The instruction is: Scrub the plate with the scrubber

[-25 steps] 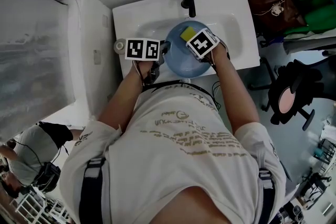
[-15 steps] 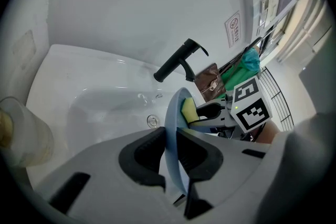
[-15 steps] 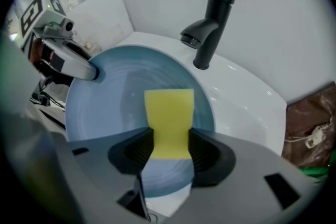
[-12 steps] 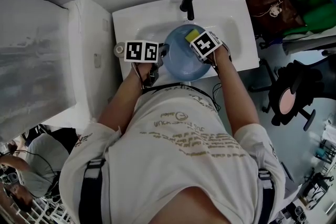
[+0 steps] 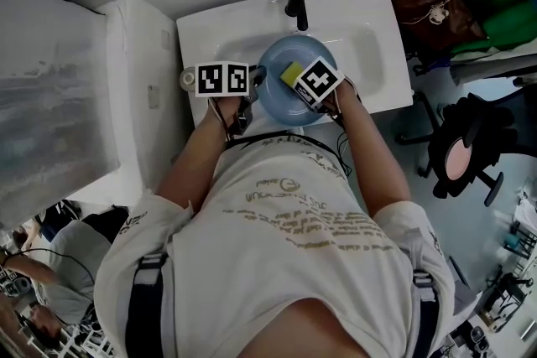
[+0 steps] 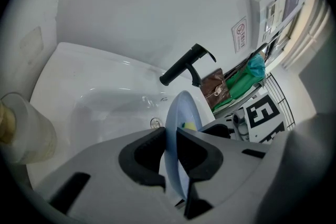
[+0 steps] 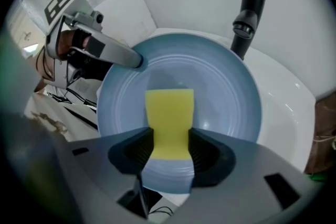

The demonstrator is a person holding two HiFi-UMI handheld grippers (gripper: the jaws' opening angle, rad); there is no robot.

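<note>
The blue plate [image 7: 220, 86] hangs over the white sink [image 5: 377, 25], its rim pinched by the left gripper [image 6: 170, 155]. The right gripper [image 7: 169, 147], clamped on the yellow scrubber [image 7: 168, 113], has slid from the far rim toward the plate's middle. That is a scrubbing stroke, probably in contact. A black faucet [image 5: 298, 0] stands behind, with bags [image 5: 436, 8] and a chair [image 5: 461, 155] to the right.

I see soft, even, fairly bright light with no hard shadows. Beyond the left gripper [image 6: 170, 138], faint glints streak the glossy white ceramic basin [image 6: 94, 86]. Both gripper views bulge and go black at the corners. Each gripper's grey body near the lens is blurred, while the round pale-blue plate [image 7: 226, 92] and yellow rectangular foam scrubber [image 7: 168, 118] at the right gripper [image 7: 169, 145] look sharp.
</note>
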